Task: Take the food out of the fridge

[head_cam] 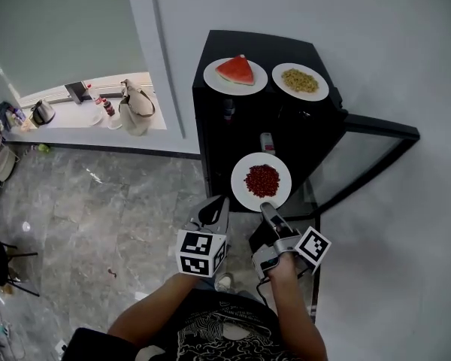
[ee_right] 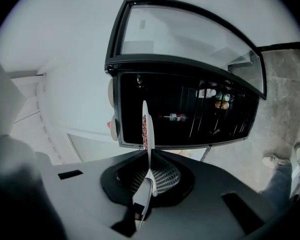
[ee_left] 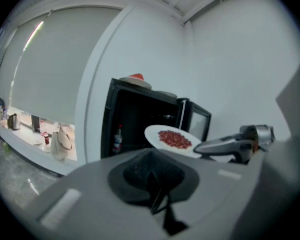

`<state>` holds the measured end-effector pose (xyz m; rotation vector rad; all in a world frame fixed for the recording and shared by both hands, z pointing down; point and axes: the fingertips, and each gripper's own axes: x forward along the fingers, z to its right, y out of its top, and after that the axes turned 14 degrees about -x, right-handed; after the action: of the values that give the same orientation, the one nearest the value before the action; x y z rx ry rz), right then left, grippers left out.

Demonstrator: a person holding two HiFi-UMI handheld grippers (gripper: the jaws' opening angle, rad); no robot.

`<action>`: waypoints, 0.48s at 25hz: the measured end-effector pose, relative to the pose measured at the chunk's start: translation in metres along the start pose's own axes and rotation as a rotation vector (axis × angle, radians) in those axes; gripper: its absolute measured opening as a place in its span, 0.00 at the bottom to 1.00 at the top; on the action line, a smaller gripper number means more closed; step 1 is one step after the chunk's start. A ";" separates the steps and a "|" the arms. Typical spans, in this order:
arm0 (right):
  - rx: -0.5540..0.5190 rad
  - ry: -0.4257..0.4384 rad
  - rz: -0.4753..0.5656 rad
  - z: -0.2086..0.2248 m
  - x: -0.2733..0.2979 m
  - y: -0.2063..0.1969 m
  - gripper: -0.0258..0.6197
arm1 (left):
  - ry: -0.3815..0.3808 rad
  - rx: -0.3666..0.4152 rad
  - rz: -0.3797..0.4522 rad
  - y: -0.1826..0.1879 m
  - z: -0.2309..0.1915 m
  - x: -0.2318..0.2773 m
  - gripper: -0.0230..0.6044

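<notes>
White plate [head_cam: 240, 191] of red food [head_cam: 261, 180] pinched by right tongs [head_cam: 267, 210]; left tongs [head_cam: 214, 211] pressed together, empty.

The boxy black fridge [head_cam: 240, 42] at upper centre has a smooth, glossy shell, and its black-framed door [head_cam: 353, 164] holds clear glass. The round white plate of red bits [head_cam: 242, 192] looks like glazed ceramic, though it may be plastic. The grey marbled floor [head_cam: 98, 201] at left is polished stone with bright glints. The white wall [head_cam: 391, 43] is matt. The right gripper [head_cam: 266, 207] is matt grey plastic with 1 shiny metal part and mesh-textured pads.
</notes>
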<state>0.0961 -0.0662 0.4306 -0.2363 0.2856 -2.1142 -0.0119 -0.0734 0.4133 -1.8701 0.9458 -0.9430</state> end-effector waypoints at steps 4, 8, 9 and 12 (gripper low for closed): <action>-0.011 0.009 0.004 -0.006 -0.005 0.005 0.06 | -0.005 0.007 0.003 0.000 0.006 -0.001 0.04; -0.006 0.005 0.005 -0.006 -0.009 0.004 0.06 | -0.011 0.011 0.000 0.000 0.011 -0.001 0.04; -0.006 0.004 0.006 -0.005 -0.010 0.004 0.06 | -0.014 0.012 -0.001 0.001 0.011 0.000 0.04; -0.003 0.001 0.009 -0.002 -0.011 0.005 0.06 | -0.020 0.013 -0.003 0.000 0.013 0.003 0.04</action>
<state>0.1048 -0.0589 0.4263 -0.2351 0.2906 -2.1052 0.0008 -0.0716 0.4087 -1.8672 0.9231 -0.9290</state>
